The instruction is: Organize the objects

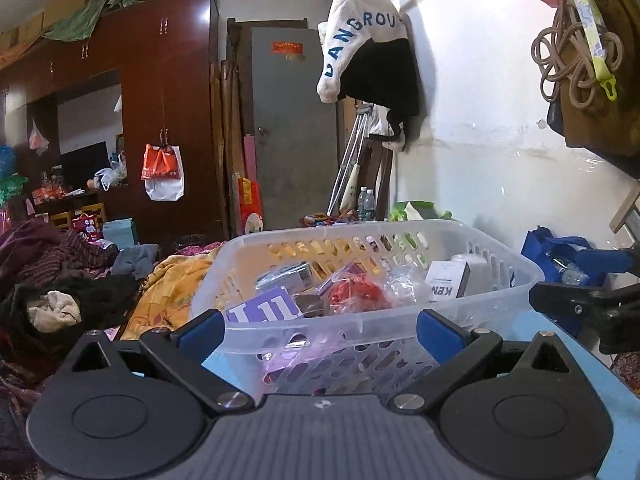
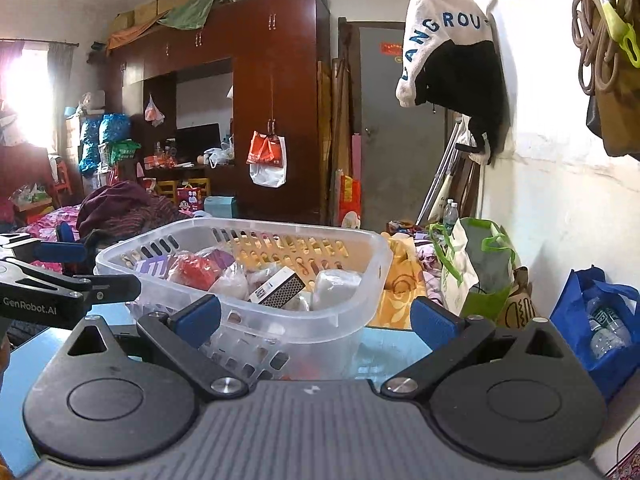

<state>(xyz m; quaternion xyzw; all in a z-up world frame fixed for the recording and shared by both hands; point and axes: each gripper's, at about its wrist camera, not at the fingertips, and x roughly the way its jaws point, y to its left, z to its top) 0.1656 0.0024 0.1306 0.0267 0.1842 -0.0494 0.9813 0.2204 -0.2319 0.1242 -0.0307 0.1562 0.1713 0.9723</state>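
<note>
basket (image 1: 360,320) at 12 o'clock already holds boxes and packets; both hand-held grippers, left (image 1: 318,328) and right (image 2: 316,316), spread wide, empty; remaining work unclear.

Dark wood wardrobe (image 2: 272,92), grey door (image 1: 294,128), white wall (image 1: 480,100), bright window (image 2: 28,84).

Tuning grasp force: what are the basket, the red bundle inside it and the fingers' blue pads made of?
Basket: translucent plastic, semi-glossy; contents show through its slotted walls, likely thin and flexible.
Red bundle: red stuff, possibly fabric, in clear crinkly film; glare and wrinkles suggest a thin plastic bag.
Blue pads: matte, probably rubbery, though texture is unclear.
</note>
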